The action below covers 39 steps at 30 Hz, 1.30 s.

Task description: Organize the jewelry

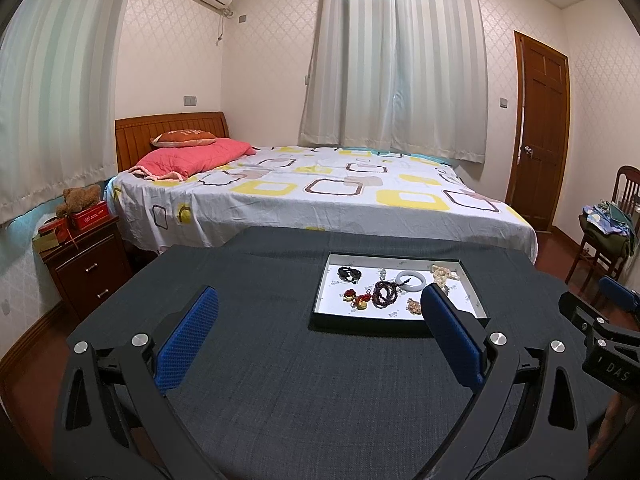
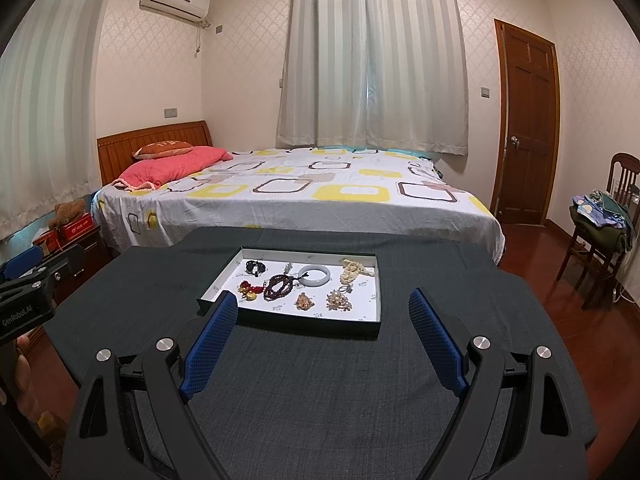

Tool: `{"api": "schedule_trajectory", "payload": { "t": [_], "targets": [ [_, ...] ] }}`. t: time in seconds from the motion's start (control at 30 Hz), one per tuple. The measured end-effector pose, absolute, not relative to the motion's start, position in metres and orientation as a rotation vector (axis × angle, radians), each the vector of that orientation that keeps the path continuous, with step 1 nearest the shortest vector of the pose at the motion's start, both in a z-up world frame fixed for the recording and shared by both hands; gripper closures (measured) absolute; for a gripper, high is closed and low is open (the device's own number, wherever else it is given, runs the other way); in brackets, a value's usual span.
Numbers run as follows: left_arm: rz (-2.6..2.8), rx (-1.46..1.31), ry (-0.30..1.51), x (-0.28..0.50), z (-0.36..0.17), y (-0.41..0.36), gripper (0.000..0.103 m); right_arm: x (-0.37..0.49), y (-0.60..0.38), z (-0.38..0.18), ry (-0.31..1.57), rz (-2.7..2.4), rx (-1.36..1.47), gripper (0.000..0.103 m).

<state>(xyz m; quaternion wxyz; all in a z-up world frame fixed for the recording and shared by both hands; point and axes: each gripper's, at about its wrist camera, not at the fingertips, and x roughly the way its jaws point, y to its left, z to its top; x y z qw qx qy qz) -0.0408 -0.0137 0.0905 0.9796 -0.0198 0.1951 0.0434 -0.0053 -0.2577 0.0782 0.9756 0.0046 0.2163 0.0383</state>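
Observation:
A shallow dark-rimmed tray (image 2: pixel 374 294) with a white floor lies on a table covered in dark grey cloth (image 2: pixel 320 380). In it lie several pieces: a pale jade bangle (image 2: pixel 315 275), a dark red bead bracelet (image 2: pixel 280 286), a black cord piece (image 2: pixel 255 267), a red and gold charm (image 2: pixel 250 292), a cream pearl piece (image 2: pixel 354 268) and two small brooches (image 2: pixel 339 300). My right gripper (image 2: pixel 323 300) stands open just in front of the tray, nothing between its blue pads. My left gripper (image 1: pixel 320 296) is open too, left of the tray (image 1: pixel 320 300), and empty.
Beyond the table stands a bed (image 2: pixel 280 200) with a patterned sheet and pink pillow. A wooden nightstand (image 1: pixel 86 264) with red boxes is at the left. A chair (image 2: pixel 600 232) piled with clothes and a brown door (image 2: pixel 524 120) are at the right.

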Motion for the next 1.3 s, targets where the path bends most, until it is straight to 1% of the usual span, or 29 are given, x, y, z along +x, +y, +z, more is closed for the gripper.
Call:
{"api": "schedule_trajectory", "payload": {
  "t": [0.7,0.9,1.3],
  "targets": [
    [0.093,-0.05,0.406,-0.042,0.083,-0.012,0.004,-0.005,-0.251,0.074,0.451,0.092,0.008,0.018],
    [0.042,-0.059,0.446,-0.036,0.078,-0.013,0.004,-0.001,-0.254,0.072,0.466,0.095,0.012,0.019],
    [0.05,0.0,0.456,-0.025,0.068,-0.019,0.004,0.008,-0.257,0.064,0.492,0.105,0.024,0.019]
  ]
}}
